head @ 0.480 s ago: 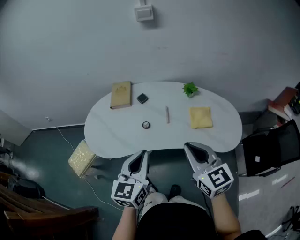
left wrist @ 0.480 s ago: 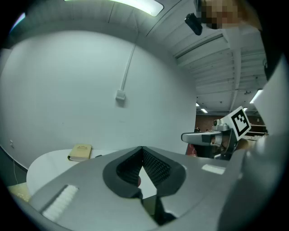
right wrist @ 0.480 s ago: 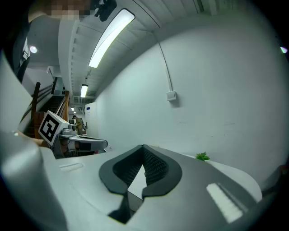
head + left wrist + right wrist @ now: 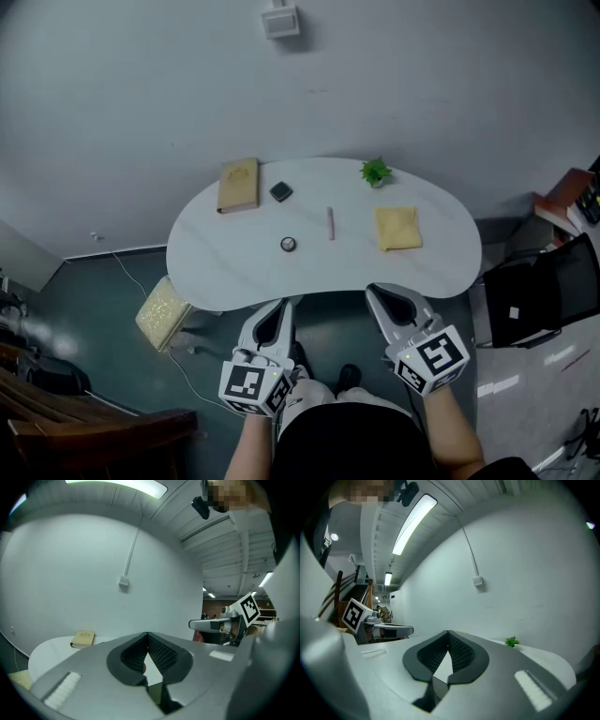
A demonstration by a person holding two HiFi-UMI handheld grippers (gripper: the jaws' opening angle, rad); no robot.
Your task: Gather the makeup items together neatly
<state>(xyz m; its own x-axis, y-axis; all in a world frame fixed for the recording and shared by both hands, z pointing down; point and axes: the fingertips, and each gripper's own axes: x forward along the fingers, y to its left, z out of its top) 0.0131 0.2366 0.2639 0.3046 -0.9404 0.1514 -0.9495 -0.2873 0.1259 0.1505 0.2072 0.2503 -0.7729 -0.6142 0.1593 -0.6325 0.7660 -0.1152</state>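
On the white kidney-shaped table (image 4: pixel 225 267) lie a black square compact (image 4: pixel 280 192), a small round jar (image 4: pixel 288 245) and a slim pinkish stick (image 4: pixel 331 223). Both grippers hang in front of the table's near edge, apart from every item. My left gripper (image 4: pixel 283 307) is shut with nothing in it; in its own view the jaws meet at their tips (image 4: pixel 147 633). My right gripper (image 4: pixel 373 292) is shut and empty too, its tips meeting (image 4: pixel 449 632) in the right gripper view.
A tan book (image 4: pixel 238 185) lies at the table's back left and a yellow cloth (image 4: pixel 397 228) at the right. A small green plant (image 4: pixel 376 172) stands at the back. A woven yellow cushion (image 4: pixel 162 313) sits on the floor to the left, a dark chair (image 4: pixel 539 291) to the right.
The table and everything on it sit slightly higher in the head view; the grippers keep nearly the same place, and both stay shut.
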